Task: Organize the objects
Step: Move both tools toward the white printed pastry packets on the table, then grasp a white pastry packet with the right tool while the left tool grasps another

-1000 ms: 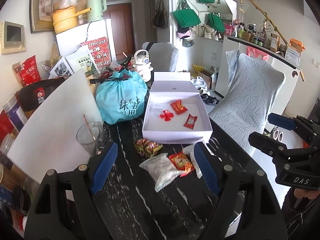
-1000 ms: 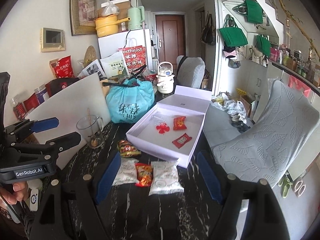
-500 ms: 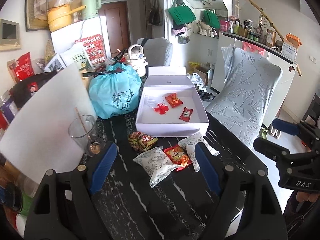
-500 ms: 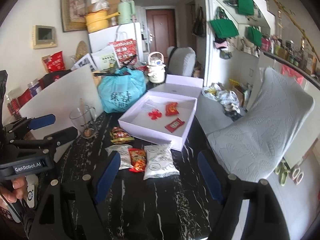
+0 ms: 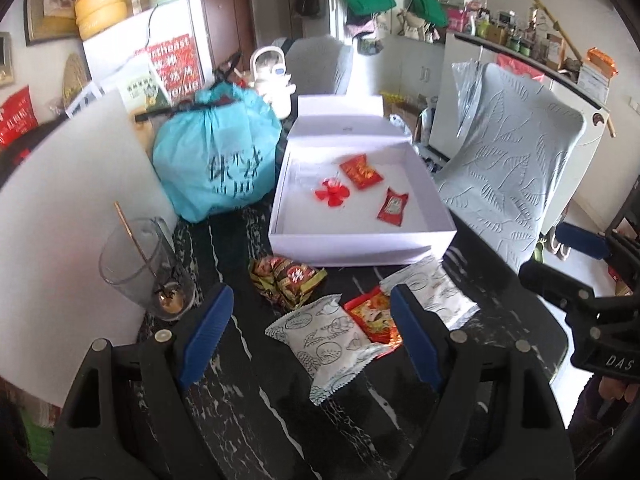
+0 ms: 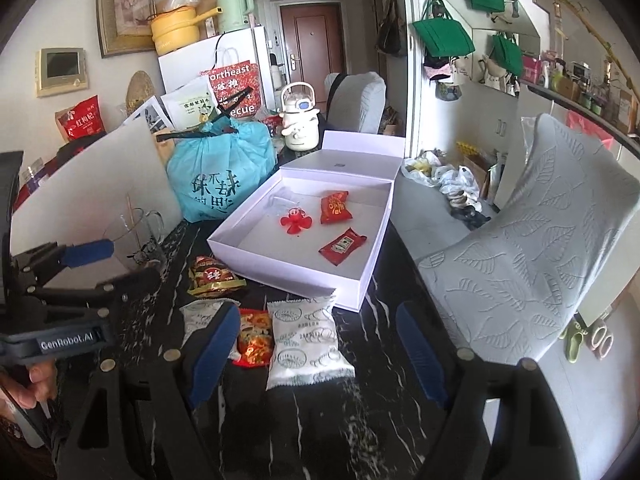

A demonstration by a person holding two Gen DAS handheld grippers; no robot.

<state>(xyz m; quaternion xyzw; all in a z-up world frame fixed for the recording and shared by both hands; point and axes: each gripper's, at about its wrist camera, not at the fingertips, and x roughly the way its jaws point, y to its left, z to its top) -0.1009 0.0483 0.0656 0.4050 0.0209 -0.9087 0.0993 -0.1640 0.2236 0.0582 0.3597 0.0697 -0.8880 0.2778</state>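
1. landmark: the open white box [image 5: 362, 246] on the dark marble table [image 5: 248, 420]. everything below is placed against it, left to right.
2. far left of the box: a glass cup [image 5: 140, 268] with a stick in it, then a teal bag [image 5: 216, 164] just beside the box's left wall. neither looks like part of the job.
3. near the box's front left corner: a crumpled red-and-gold snack packet [image 5: 286, 280], loose on the table.
4. in front of the box: a white patterned packet [image 5: 328, 340], a red packet [image 5: 374, 314] partly under it, and a second white packet [image 5: 430, 294] by the front right corner. four packets are outside.
5. inside the box: a red toy flower [image 5: 331, 193] and two red sachets [image 5: 360, 166] to its right.
6. left tongs [image 5: 310, 340]: jaws apart, nothing between the pads, aimed at the near white packet.
7. right tongs [image 6: 316, 356]: jaws apart, empty, over the white packet [image 6: 306, 342] in front of the box.
8. change: compared with a second ago the packets sit larger and lower in both views, and the box fills more of the frame. both tongs have come down and in toward the loose pile; no packet has shifted.
9. judgement: this is the approach, early in the sorting. next would be closing on a white packet and lifting it over the front wall. risk: the overlapping red packet may drag along.
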